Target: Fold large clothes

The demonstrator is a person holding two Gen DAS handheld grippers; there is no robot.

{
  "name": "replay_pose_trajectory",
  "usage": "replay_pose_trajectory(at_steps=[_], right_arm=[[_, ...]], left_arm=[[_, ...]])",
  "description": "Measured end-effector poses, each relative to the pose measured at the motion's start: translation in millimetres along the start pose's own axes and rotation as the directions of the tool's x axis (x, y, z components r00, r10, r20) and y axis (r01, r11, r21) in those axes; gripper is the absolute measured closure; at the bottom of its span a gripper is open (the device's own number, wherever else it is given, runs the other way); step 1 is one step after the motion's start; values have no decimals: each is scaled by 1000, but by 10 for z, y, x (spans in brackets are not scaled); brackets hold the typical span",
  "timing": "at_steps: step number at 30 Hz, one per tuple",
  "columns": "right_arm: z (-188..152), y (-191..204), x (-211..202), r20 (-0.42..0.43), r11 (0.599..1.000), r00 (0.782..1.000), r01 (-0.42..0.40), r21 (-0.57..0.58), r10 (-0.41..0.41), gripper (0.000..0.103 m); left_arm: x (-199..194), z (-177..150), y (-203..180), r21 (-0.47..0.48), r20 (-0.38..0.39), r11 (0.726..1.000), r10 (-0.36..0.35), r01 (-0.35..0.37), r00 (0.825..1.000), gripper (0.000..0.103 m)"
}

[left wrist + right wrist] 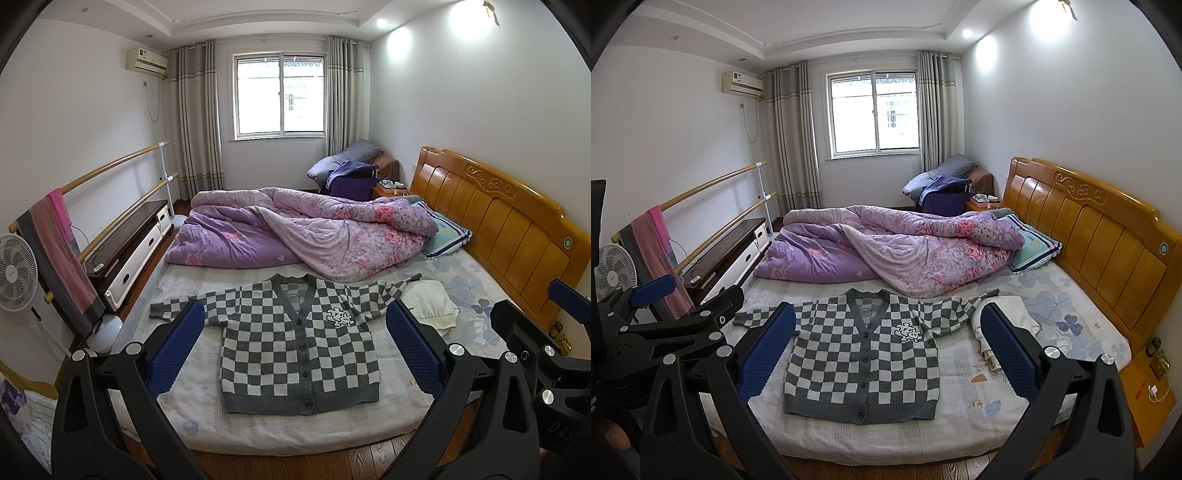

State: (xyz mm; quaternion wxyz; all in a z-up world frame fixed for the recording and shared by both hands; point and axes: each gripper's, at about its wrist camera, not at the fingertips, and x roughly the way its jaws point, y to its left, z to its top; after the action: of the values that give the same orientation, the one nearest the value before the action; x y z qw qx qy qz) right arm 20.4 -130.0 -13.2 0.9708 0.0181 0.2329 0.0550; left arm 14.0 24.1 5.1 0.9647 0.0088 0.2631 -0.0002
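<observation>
Daylight pours through the window [280, 92], which is blown out to white, and a ceiling spotlight [381, 23] throws two bright glare patches on the right wall. The room is evenly lit with soft shadows. Both fisheye views are sharp, bending straight lines toward black vignetted corners.

Checkered cardigan [295, 347] is laid out flat and buttoned near the bed's [258, 428] front edge, sleeves spread wide. Left gripper [295, 317] hangs over it, blue pads well apart, holding nothing.
</observation>
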Motion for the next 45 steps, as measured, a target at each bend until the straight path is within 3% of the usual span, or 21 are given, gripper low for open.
replay_pose_trajectory(at_steps=[20, 33, 45], right_arm=[[-63, 10, 39, -11, 1000, 1000, -14, 10, 14, 6], [-59, -269, 28, -21, 999, 998, -51, 9, 51, 6], [-59, -423, 334, -58, 995, 994, -95, 0, 95, 6]], left_arm=[[8, -31, 57, 1, -5, 1000, 7, -7, 1000, 5], [79, -132, -300, -1, -42, 1000, 28, -28, 999, 5], [478, -171, -549, -18, -101, 997, 71, -73, 992, 5]])
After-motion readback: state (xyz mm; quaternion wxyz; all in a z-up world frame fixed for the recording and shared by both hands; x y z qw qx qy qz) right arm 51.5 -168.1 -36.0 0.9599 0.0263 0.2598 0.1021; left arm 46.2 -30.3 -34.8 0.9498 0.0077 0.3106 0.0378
